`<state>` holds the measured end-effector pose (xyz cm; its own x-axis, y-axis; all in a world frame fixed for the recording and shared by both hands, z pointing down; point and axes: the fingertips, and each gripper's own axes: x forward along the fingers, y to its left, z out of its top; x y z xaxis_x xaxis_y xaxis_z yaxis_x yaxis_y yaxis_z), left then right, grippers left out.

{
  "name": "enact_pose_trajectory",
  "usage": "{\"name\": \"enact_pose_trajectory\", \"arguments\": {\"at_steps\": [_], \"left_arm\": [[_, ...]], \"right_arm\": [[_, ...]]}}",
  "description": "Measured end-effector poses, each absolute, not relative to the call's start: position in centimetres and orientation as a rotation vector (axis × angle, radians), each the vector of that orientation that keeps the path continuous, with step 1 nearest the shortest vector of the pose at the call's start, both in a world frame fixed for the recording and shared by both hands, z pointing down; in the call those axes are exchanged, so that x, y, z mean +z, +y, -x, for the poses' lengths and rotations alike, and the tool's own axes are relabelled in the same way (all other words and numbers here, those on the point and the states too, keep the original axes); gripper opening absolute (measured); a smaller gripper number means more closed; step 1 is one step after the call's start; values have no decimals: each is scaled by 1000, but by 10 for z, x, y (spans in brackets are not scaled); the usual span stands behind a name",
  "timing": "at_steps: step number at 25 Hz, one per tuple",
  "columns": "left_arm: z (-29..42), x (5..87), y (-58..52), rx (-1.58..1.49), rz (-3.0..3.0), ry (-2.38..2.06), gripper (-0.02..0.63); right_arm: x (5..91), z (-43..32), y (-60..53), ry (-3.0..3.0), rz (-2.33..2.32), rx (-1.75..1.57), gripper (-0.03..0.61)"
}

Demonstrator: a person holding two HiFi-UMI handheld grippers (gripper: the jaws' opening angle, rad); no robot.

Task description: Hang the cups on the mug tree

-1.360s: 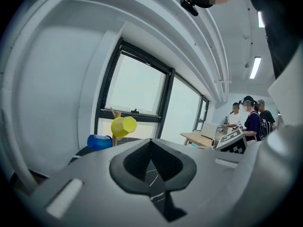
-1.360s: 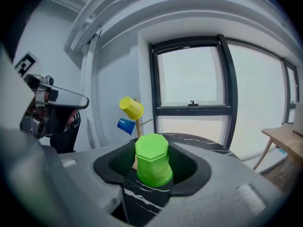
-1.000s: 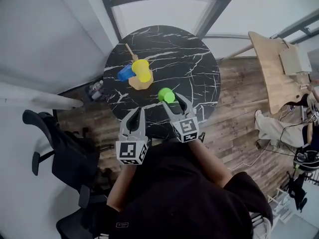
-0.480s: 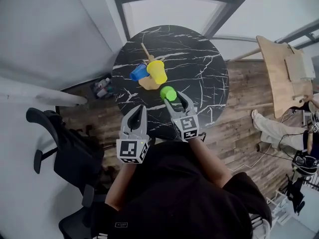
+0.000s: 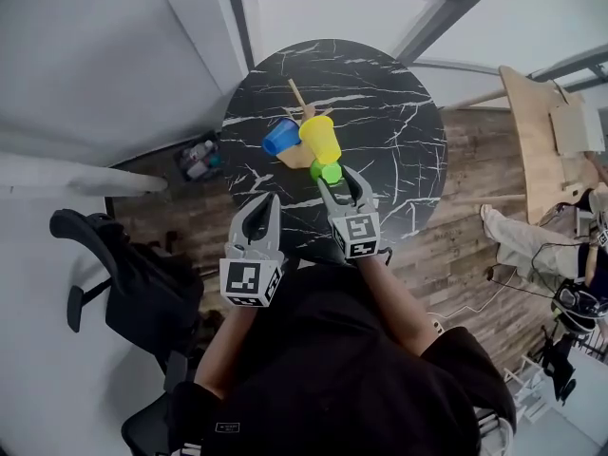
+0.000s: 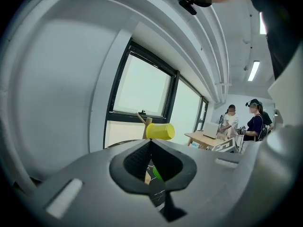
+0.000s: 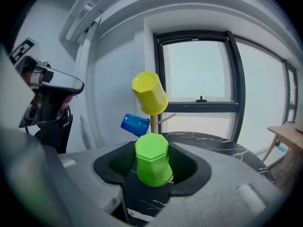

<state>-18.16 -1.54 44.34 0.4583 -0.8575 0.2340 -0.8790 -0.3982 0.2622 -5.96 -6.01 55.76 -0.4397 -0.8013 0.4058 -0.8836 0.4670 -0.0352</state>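
The wooden mug tree stands on the round black marble table, with a yellow cup and a blue cup hanging on it. My right gripper is shut on the green cup, just in front of the tree's base. In the right gripper view the green cup sits between the jaws of the right gripper, below the yellow cup and the blue cup. My left gripper hangs shut and empty over the table's near edge. In its own view the left gripper points at the yellow cup.
A black office chair stands left of the table, and small items lie on the floor by it. A wooden table is at the right. People stand far off by a desk. Large windows are behind the table.
Both grippers have moved forward toward the mug tree. The green cup has travelled with the right gripper and now sits right below the yellow cup.
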Motion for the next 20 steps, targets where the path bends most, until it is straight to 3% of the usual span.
{"name": "enact_pose_trajectory", "arguments": {"at_steps": [20], "left_arm": [[208,460,-39,125,-2383,-1415,-5]], "right_arm": [[610,70,-86,-2266,-1490,499,219]]}}
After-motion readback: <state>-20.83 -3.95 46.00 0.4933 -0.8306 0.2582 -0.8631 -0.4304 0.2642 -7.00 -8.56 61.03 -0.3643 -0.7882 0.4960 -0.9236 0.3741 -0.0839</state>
